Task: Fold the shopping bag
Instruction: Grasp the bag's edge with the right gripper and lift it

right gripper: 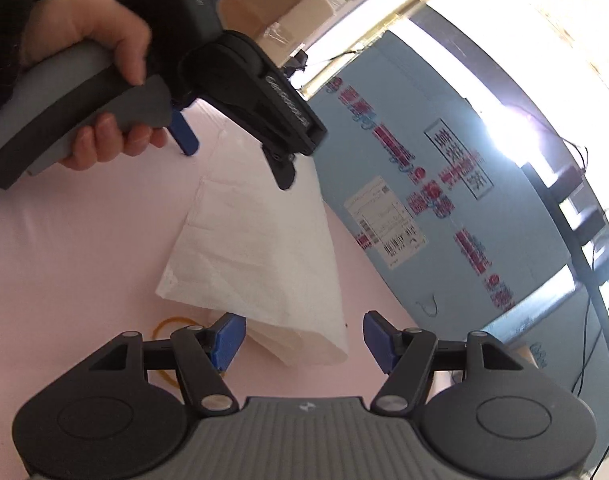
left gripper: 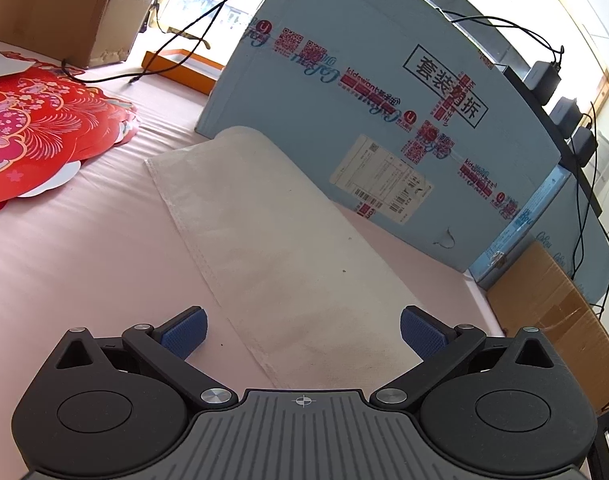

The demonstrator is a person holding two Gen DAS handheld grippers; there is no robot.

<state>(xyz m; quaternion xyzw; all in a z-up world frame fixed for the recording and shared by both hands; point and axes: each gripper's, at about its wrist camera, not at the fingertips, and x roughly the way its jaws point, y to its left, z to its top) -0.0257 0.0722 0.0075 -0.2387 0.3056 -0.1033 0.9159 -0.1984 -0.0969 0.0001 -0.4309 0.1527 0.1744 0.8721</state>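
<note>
A white non-woven shopping bag (left gripper: pixel 280 236) lies folded into a long strip on the pink table cover, running away from my left gripper (left gripper: pixel 303 334). That gripper is open, its blue pads either side of the bag's near end, holding nothing. In the right wrist view the same bag (right gripper: pixel 260 248) lies as a layered strip. My right gripper (right gripper: pixel 304 340) is open around the bag's near corner, not clamped. The left gripper (right gripper: pixel 232 148) hovers above the bag's far part, held in a hand.
A large light-blue carton (left gripper: pixel 384 120) stands along the bag's right side. A red printed bag (left gripper: pixel 36 132) lies at left, a brown box (left gripper: pixel 56 8) behind it. Black cables (left gripper: pixel 192 32) hang over the back. A yellow rubber band (right gripper: pixel 168 326) lies by my right gripper.
</note>
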